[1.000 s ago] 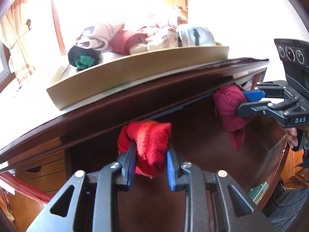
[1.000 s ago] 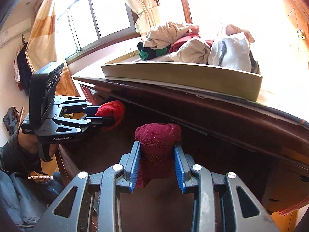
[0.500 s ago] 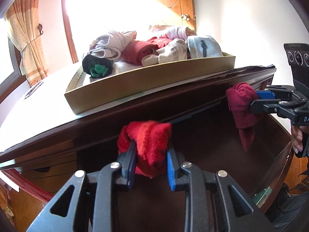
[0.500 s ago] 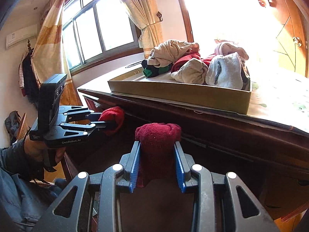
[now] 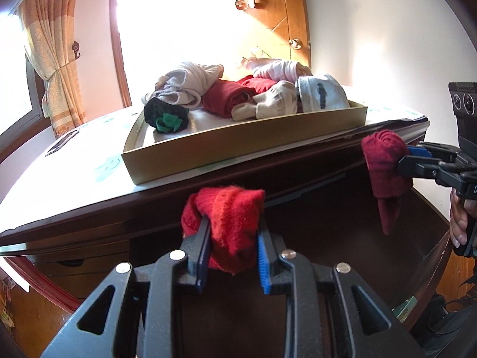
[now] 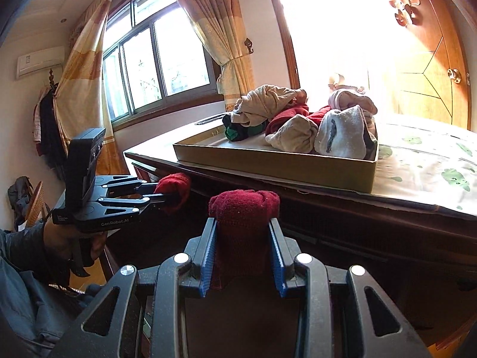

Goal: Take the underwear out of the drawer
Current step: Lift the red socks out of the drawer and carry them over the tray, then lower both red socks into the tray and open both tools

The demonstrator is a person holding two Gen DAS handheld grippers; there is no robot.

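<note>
Beyond both sets of fingers stood the dark bench point(image 5: 89, 226) bearing a gold tray point(image 5: 238, 149); the left gripper point(image 5: 232, 256) pinched a bright red bundle point(image 5: 229, 217), the right gripper point(image 6: 243, 256) a maroon bundle point(image 6: 244, 208); both looked soft, light, best gripped mid-roll.

Below the left gripper point(image 5: 232, 256) the dark wooden drawer's point(image 5: 429, 238) inside is lost in shadow — its contents cannot be told.
</note>
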